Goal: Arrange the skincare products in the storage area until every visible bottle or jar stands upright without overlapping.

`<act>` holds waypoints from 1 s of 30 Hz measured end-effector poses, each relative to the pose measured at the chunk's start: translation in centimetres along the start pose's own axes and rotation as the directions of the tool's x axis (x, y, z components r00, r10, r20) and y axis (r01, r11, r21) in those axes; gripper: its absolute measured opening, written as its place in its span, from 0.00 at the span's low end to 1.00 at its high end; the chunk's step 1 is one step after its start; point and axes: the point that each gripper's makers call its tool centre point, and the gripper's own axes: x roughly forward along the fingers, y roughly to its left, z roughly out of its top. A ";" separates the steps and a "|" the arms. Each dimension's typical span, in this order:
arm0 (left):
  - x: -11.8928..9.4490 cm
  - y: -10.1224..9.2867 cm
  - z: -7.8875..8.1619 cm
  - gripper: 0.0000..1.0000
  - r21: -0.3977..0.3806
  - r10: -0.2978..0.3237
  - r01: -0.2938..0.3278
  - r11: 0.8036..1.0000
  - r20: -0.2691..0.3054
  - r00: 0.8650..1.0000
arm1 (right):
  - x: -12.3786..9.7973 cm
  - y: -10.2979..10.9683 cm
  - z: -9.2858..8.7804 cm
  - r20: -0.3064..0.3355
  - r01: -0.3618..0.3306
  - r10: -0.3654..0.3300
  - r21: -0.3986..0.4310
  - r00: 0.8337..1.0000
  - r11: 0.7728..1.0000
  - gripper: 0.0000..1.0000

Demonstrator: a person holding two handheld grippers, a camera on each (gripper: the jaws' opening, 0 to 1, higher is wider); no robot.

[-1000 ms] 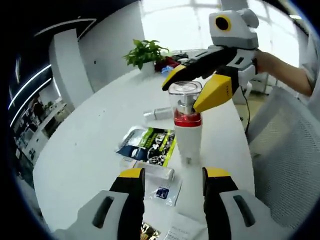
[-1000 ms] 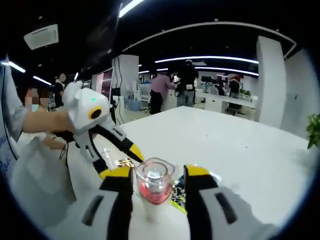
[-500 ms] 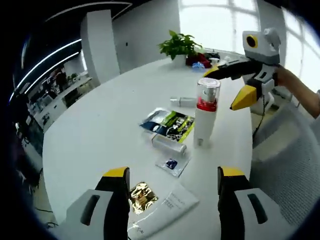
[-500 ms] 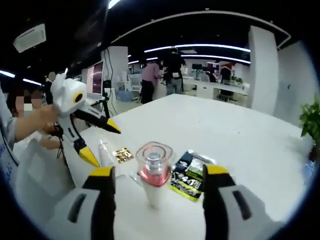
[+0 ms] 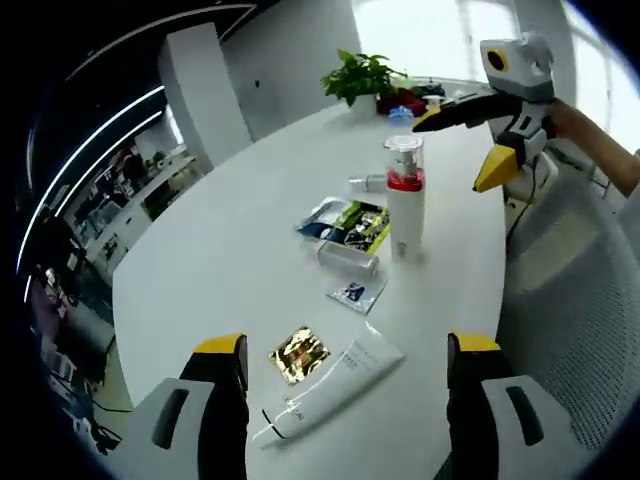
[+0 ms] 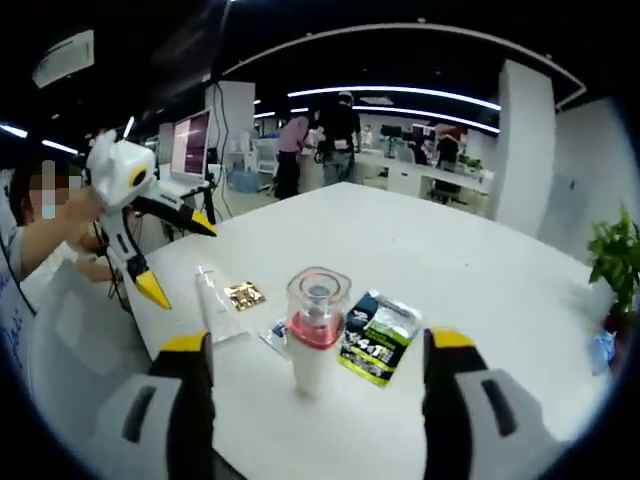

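A white pump bottle [image 5: 405, 205] with a red band and a clear cap stands upright on the white table [image 5: 230, 250], free of both grippers. My left gripper [image 5: 343, 350] is open and well back from it, over a white tube [image 5: 330, 385] that lies flat. My right gripper [image 5: 490, 120] hangs open beyond the bottle, off the table's edge. In the right gripper view the bottle [image 6: 315, 330] stands ahead of the open right gripper [image 6: 318, 340], and the left gripper [image 6: 140, 220] hovers open at the left, held by a hand.
Flat on the table lie a gold sachet [image 5: 298, 352], a small blue sachet [image 5: 352, 293], a dark green packet [image 5: 345, 222], a clear box [image 5: 348, 258] and a small tube [image 5: 370, 183]. A potted plant [image 5: 365, 75] stands at the far edge. A mesh chair [image 5: 580, 300] is at the right.
Both grippers have pulled back from the bottle. The right gripper's jaws, which flanked the cap, have opened wider and moved off. The bottle stands on its own.
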 end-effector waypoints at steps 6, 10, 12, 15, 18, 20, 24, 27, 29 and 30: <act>-0.9 -0.1 -1.0 0.85 -0.005 0.016 -0.016 1.000 -0.011 1.000 | -0.5 0.3 -0.3 -0.009 -0.001 0.001 0.006 1.000 1.000 0.95; -1.2 -0.3 -1.4 0.89 -0.013 0.011 -0.011 1.000 -0.013 1.000 | -1.3 0.3 -0.5 -0.005 0.023 -0.023 -0.001 1.000 1.000 1.00; -1.4 -0.2 -1.4 0.90 -0.011 0.016 -0.016 1.000 -0.013 1.000 | -1.6 0.4 -0.8 -0.017 0.024 -0.025 -0.006 1.000 1.000 1.00; -1.6 -0.4 -1.5 0.92 -0.007 0.014 -0.014 1.000 -0.015 1.000 | -1.8 0.8 -1.2 -0.036 0.016 -0.016 -0.002 0.999 1.000 1.00; -1.9 -0.7 -1.5 0.93 0.002 0.013 -0.013 1.000 -0.018 1.000 | -1.9 1.1 -1.2 -0.038 0.015 -0.015 -0.001 0.999 1.000 1.00; -2.0 -0.9 -1.5 0.94 0.013 0.008 -0.008 1.000 -0.019 1.000 | -1.9 1.4 -1.2 -0.035 0.013 -0.012 0.002 0.999 1.000 1.00; -2.1 -1.2 -1.7 0.96 0.038 0.012 -0.010 0.999 -0.031 0.999 | -1.7 2.2 -1.4 -0.040 -0.003 0.003 -0.005 0.999 1.000 1.00; -2.1 -1.0 -2.0 0.97 0.049 0.014 -0.012 0.999 -0.037 0.999 | -1.7 2.4 -1.5 -0.045 -0.004 0.003 -0.011 0.999 1.000 1.00; -2.2 -0.8 -2.2 0.97 0.053 0.015 -0.013 0.998 -0.044 0.999 | -1.7 2.5 -1.5 -0.045 -0.007 0.006 -0.009 0.999 1.000 1.00; -2.2 -0.7 -2.3 0.97 0.055 0.017 -0.014 0.998 -0.046 0.999 | -1.8 2.5 -1.5 -0.045 -0.009 0.008 -0.006 0.999 1.000 1.00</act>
